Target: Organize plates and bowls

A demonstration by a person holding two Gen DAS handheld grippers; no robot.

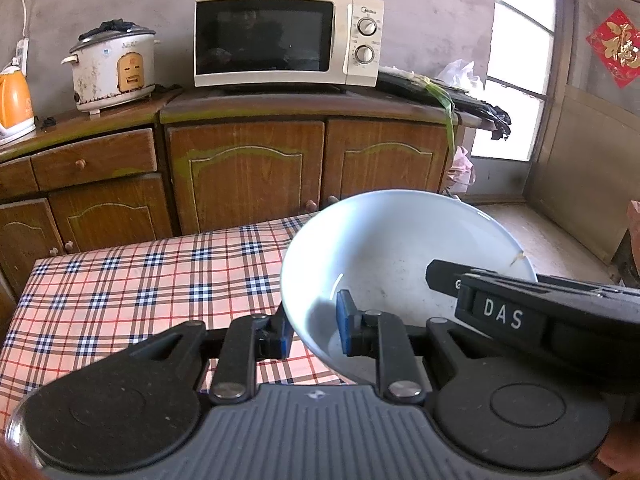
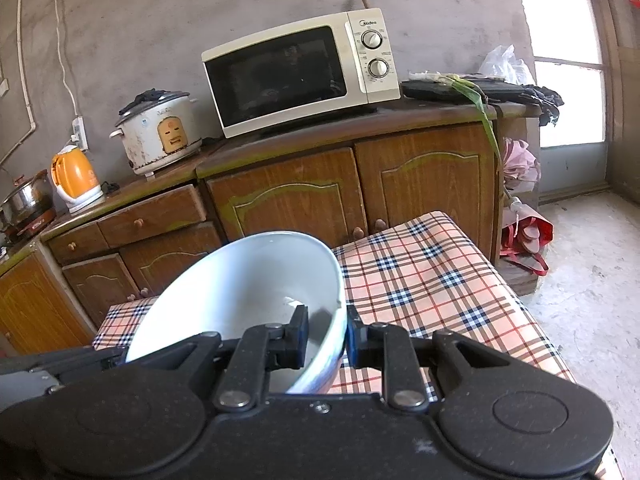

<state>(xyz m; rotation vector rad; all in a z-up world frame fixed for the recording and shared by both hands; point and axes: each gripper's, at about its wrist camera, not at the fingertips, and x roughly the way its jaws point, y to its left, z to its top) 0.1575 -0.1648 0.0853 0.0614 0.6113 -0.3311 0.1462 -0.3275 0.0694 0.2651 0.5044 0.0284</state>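
Note:
In the left wrist view my left gripper (image 1: 314, 326) is shut on the near left rim of a white bowl (image 1: 400, 256), held tilted above the plaid-covered table (image 1: 140, 280). The right gripper's black body (image 1: 520, 308) reaches over the bowl's right side. In the right wrist view my right gripper (image 2: 326, 338) is shut on the right rim of a white bowl (image 2: 248, 292), one pad inside and one outside. I cannot tell whether both grippers hold one bowl or two.
A wooden cabinet (image 1: 248, 160) stands behind the table with a microwave (image 1: 288, 36), a rice cooker (image 1: 112, 68) and an orange kettle (image 1: 14, 100) on top. A steel pot (image 2: 28, 200) sits far left. Bags (image 2: 524, 236) lie on the concrete floor by the window.

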